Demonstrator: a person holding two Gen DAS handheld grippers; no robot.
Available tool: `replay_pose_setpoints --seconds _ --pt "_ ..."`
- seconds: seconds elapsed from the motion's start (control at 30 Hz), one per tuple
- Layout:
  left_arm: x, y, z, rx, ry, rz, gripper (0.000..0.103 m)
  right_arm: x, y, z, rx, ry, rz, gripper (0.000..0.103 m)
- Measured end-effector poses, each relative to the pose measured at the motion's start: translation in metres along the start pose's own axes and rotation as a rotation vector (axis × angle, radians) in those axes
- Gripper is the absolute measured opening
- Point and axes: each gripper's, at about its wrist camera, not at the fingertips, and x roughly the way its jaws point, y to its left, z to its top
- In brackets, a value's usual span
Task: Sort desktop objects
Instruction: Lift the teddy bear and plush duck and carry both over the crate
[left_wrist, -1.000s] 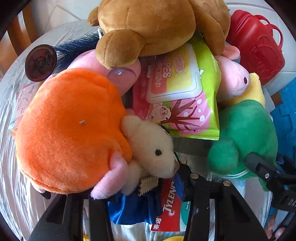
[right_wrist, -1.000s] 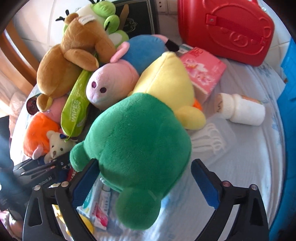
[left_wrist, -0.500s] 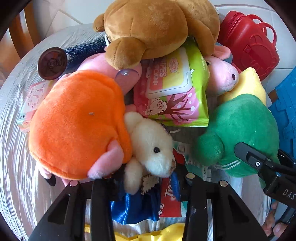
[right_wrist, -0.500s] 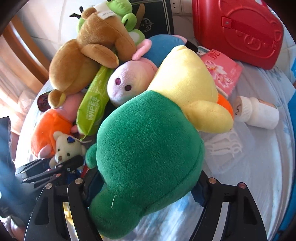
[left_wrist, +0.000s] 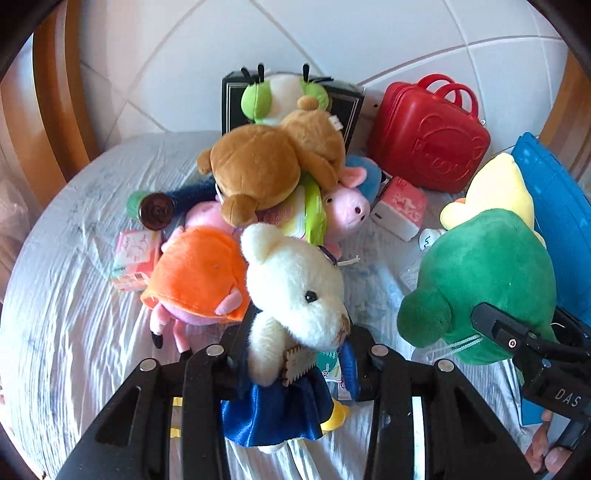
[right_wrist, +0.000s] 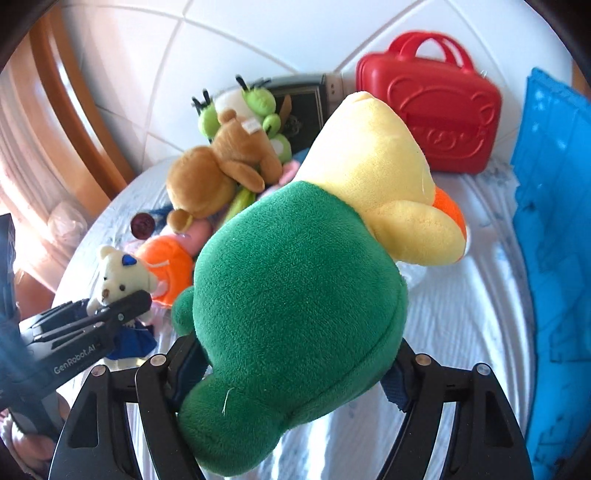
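My left gripper (left_wrist: 295, 365) is shut on a small cream bear (left_wrist: 295, 291) in a blue satin dress and holds it above the table; the bear also shows in the right wrist view (right_wrist: 122, 277). My right gripper (right_wrist: 291, 373) is shut on a big green and yellow plush (right_wrist: 295, 288), lifted off the table; it also shows in the left wrist view (left_wrist: 484, 273). A pile of toys stays on the table: a brown bear (left_wrist: 266, 166), an orange and pink plush (left_wrist: 199, 273), a pink pig (left_wrist: 347, 206) and a green wipes pack (left_wrist: 306, 210).
A red toy case (left_wrist: 428, 136) and a black box (left_wrist: 343, 103) stand at the back by the tiled wall. A blue bin (right_wrist: 554, 240) is at the right. Small tissue packs (left_wrist: 399, 206) and a brown-capped bottle (left_wrist: 155, 210) lie on the white cloth (left_wrist: 74, 314).
Both grippers have risen and pulled back from the pile. The cream bear came up in the left one, the green and yellow plush in the right one.
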Motion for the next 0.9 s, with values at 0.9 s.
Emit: replay_pose_setpoints --seconds 0.9 --pt "-0.170 -0.269 0.016 0.292 -0.384 -0.189 0.038 -0.299 -0.113 -0.033 0.037 -0.518 -0.293 0.079"
